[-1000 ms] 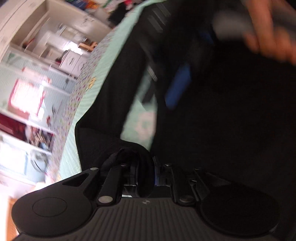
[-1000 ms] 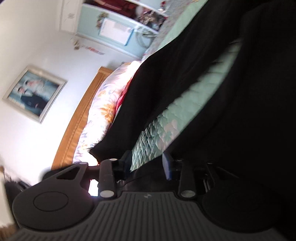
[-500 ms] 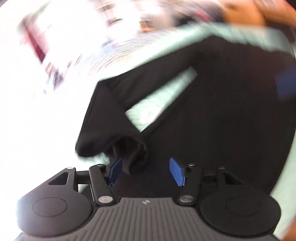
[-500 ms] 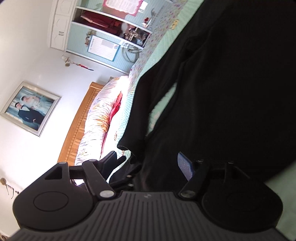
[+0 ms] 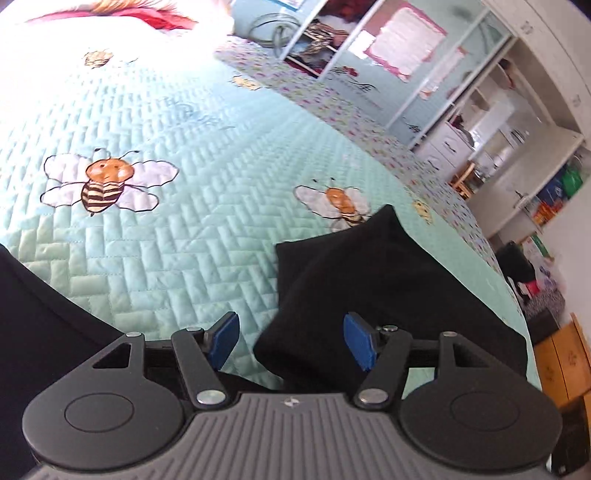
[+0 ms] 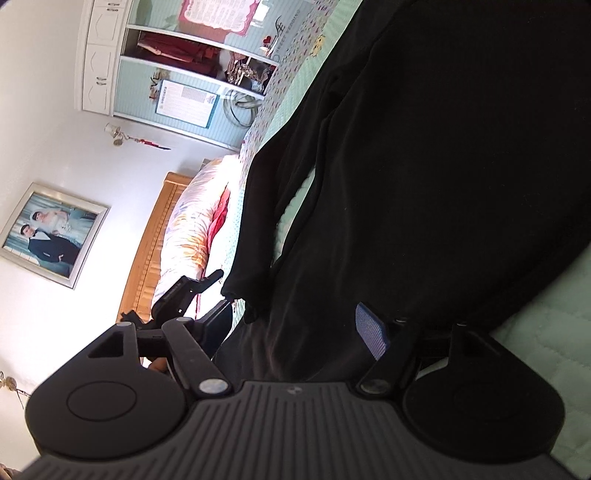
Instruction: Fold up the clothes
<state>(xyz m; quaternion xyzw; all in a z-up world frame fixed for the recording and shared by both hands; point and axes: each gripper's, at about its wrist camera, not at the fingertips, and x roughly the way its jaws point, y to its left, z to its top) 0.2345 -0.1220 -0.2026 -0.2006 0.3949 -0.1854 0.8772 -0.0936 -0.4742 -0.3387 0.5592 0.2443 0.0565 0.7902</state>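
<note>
Black garment (image 6: 443,155) lay spread on the bed (image 5: 177,229), barely folded (one sleeve (image 5: 369,280) crossed), most folds left; my left gripper (image 5: 291,341) was opening over the sleeve, right gripper (image 6: 295,328) open, neither gripping.

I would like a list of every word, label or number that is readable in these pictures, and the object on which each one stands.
"LOVE": dark letters on the pale green wardrobe door, turned sideways in the right wrist view.
Blue-framed poster: printed lines, too small to read.
Pink-edged sheet: text blurred, unreadable.
Dark script on the glass door: cursive, not readable.
Stitched writing on the green bedspread: too faint to read.
Black garment: no label in view.
</note>
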